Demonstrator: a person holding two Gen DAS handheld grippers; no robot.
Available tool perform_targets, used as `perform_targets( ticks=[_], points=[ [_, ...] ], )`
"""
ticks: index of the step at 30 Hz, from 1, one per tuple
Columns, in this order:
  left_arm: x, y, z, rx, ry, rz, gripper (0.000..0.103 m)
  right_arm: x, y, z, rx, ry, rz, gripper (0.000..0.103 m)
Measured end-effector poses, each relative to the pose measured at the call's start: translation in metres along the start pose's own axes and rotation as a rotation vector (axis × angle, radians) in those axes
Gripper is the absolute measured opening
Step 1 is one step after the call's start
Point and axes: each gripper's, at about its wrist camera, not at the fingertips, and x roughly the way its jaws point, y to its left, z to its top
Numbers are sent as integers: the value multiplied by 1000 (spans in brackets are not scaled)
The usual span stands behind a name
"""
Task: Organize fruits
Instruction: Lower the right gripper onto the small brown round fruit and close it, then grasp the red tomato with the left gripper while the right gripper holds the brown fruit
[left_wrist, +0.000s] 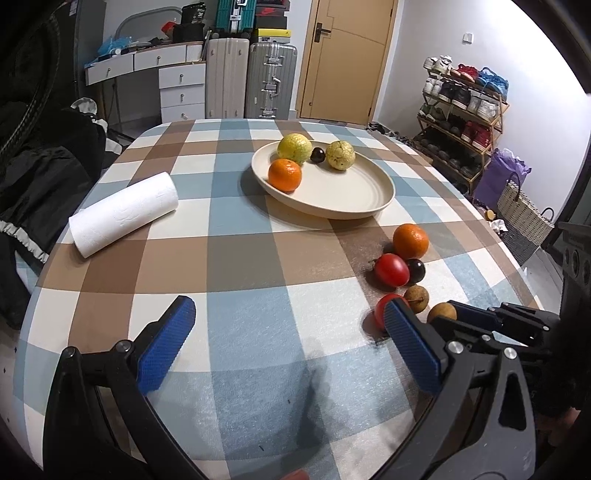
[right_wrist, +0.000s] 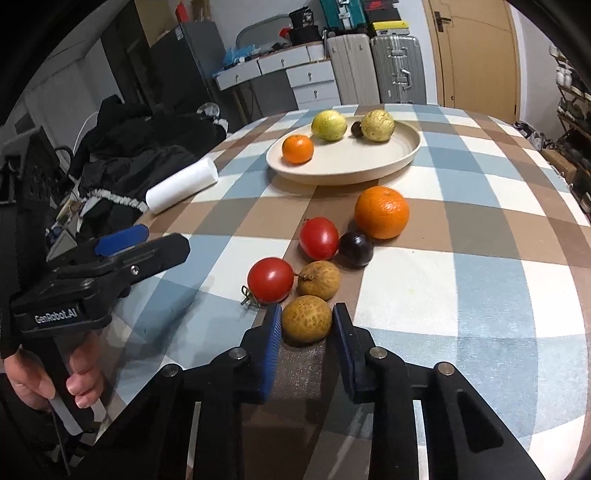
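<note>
1. Step in hand: picking a loose fruit. The right gripper (right_wrist: 304, 339) is clamped on the nearest brown fruit (right_wrist: 306, 319), which sits on the table (right_wrist: 480, 288).
2. The left gripper (left_wrist: 288, 343) stands apart, holding nothing.
3. Next move, as judged: lift clear of the neighbouring tomato (right_wrist: 270, 279), then carry far to the plate (right_wrist: 347, 173), where 4 fruits lie.

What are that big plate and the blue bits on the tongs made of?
The plate looks like matte cream ceramic or melamine: smooth, dull sheen, thick rolled rim. The blue pads look like ribbed rubber or soft plastic, with a fine grid texture; I can't tell which.
</note>
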Motion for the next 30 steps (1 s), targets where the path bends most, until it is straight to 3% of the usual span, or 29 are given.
perform_targets(
  ticks=[9,12,15,22,25,30],
  points=[
    [12,-17,6,34,36,-59,102,-22,-12,0,31,-78,-15,28],
    [22,-30,6,76,89,-139,102,-31,-18,3,49,-110,-13,28],
    [25,-41,2,123,103,-157,102,-38,-26,4,64,-136,-17,28],
    [38,-54,-2,171,141,-216,100,-42,-42,4,105,-148,-40,28],
    [43,-55,-1,178,146,-234,88,-44,-44,3,103,-158,-37,28],
    [51,-55,0,184,170,-281,50,-47,-46,2,102,-163,-29,28]
  ],
)
